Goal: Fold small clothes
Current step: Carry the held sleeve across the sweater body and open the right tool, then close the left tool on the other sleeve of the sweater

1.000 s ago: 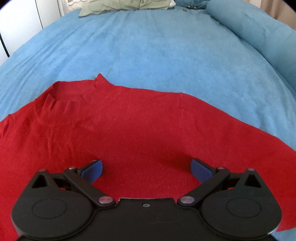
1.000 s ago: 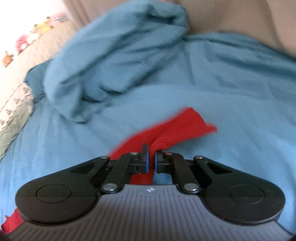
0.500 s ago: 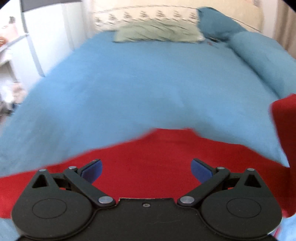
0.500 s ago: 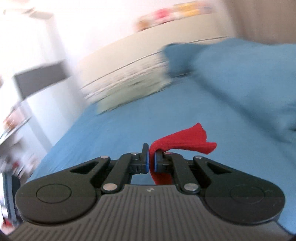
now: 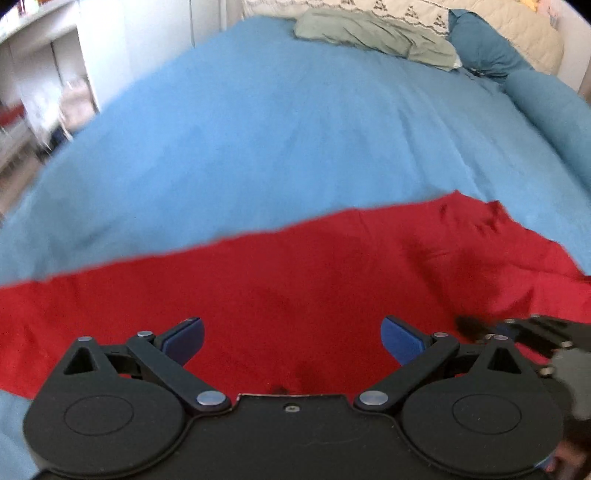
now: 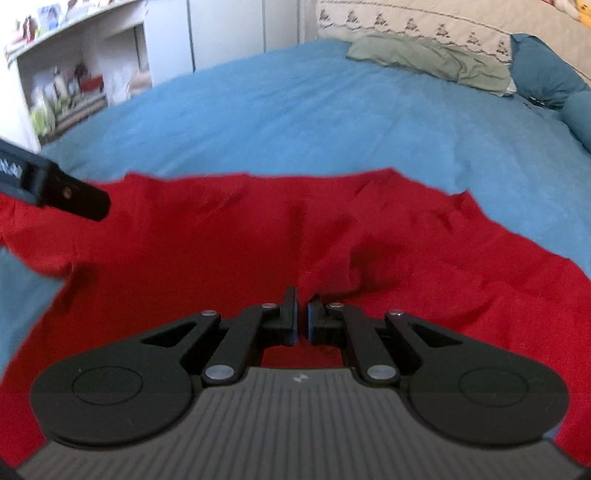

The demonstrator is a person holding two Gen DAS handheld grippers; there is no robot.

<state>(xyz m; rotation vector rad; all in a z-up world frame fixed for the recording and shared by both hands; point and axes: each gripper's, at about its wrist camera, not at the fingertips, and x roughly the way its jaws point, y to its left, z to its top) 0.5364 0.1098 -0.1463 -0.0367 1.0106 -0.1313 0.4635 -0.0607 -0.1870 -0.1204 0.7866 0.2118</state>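
Note:
A red garment (image 5: 295,280) lies spread on the blue bedspread (image 5: 295,147); it also fills the right wrist view (image 6: 221,240). My left gripper (image 5: 291,338) is open and empty, low over the red cloth. My right gripper (image 6: 302,319) is shut on a fold of the red garment, which bunches up just ahead of the fingertips. The right gripper shows at the right edge of the left wrist view (image 5: 517,332), and part of the left gripper shows at the left edge of the right wrist view (image 6: 59,188).
A green pillow (image 5: 376,33) and a dark blue pillow (image 5: 487,48) lie at the head of the bed. A rolled blue blanket (image 5: 554,110) runs along the right side. White shelves (image 6: 66,74) stand left of the bed.
My right gripper has carried the held red sleeve across and down onto the body of the garment. Both views have swung toward the head of the bed. The left gripper stays open.

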